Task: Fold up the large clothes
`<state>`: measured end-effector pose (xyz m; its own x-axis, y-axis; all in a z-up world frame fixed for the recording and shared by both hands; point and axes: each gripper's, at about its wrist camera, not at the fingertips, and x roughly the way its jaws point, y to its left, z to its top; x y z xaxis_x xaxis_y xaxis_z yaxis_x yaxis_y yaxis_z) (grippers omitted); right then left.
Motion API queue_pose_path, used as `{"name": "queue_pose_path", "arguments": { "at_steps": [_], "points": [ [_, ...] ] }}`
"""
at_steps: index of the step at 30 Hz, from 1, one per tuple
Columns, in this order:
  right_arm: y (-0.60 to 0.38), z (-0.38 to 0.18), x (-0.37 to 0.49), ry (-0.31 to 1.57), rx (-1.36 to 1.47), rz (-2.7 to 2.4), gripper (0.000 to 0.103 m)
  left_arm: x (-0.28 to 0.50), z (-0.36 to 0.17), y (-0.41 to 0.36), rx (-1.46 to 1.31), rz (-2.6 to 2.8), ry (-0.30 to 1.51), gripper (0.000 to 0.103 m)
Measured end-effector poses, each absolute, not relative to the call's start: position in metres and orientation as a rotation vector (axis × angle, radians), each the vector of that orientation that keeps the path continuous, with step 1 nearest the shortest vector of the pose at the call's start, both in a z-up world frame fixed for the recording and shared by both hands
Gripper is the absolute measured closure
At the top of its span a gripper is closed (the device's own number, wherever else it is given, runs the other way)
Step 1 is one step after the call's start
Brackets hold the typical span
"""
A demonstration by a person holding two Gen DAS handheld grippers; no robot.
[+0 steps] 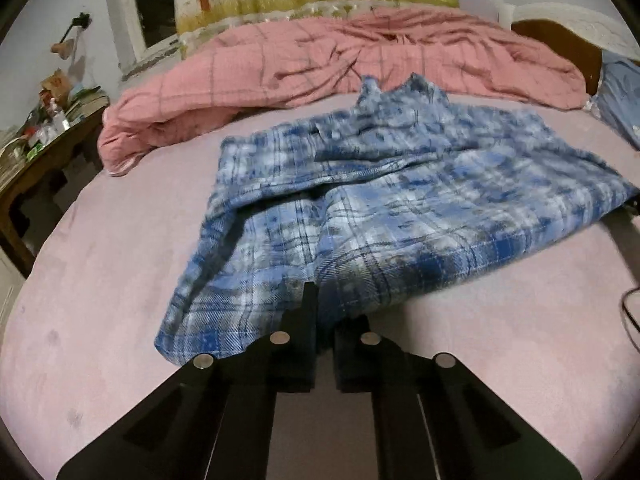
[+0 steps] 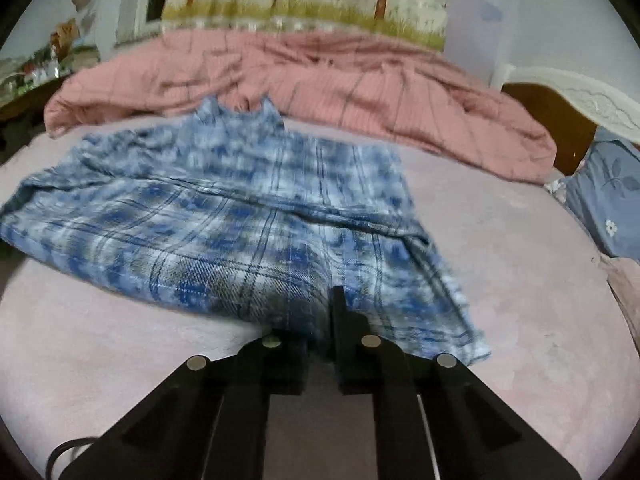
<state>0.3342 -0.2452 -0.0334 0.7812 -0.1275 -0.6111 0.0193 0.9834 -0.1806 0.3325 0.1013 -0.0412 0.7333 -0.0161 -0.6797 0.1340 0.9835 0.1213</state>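
A blue and white plaid shirt [image 1: 380, 208] lies spread on the pale pink bed sheet [image 1: 100, 320], its near hem raised off the bed. My left gripper [image 1: 320, 308] is shut on the shirt's near left edge; one finger shows on top, the other is under the cloth. In the right wrist view the same plaid shirt [image 2: 240, 232] stretches to the left, and my right gripper [image 2: 324, 308] is shut on its near right edge, cloth draped over one finger. The collar end points toward the far quilt.
A crumpled pink checked quilt [image 1: 340, 64] lies along the far side of the bed. A cluttered wooden side table [image 1: 44, 136] stands at the left. A blue flowered pillow [image 2: 612, 200] and a wooden headboard [image 2: 560, 128] are at the right. A black cable [image 1: 630, 312] lies at the right edge.
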Motion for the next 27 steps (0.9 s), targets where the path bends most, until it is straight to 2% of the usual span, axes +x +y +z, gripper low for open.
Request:
{"name": "queue_pose_path", "arguments": {
  "at_steps": [8, 12, 20, 27],
  "points": [
    [-0.233, -0.004, 0.259, 0.610, -0.173, -0.044, 0.094, 0.271, -0.005, 0.117, 0.121, -0.086, 0.682, 0.098],
    [-0.233, 0.011, 0.249, 0.593, -0.196, -0.042, 0.094, 0.275, 0.005, 0.114, 0.133, -0.090, 0.683, 0.098],
    [-0.233, 0.048, 0.333, 0.577, -0.129, -0.056, 0.094, 0.374, 0.044, 0.113, 0.140, -0.040, 0.689, 0.098],
    [-0.236, 0.050, 0.444, 0.644, -0.085, -0.068, 0.094, 0.485, 0.029, 0.114, 0.079, -0.011, 0.828, 0.098]
  ]
}}
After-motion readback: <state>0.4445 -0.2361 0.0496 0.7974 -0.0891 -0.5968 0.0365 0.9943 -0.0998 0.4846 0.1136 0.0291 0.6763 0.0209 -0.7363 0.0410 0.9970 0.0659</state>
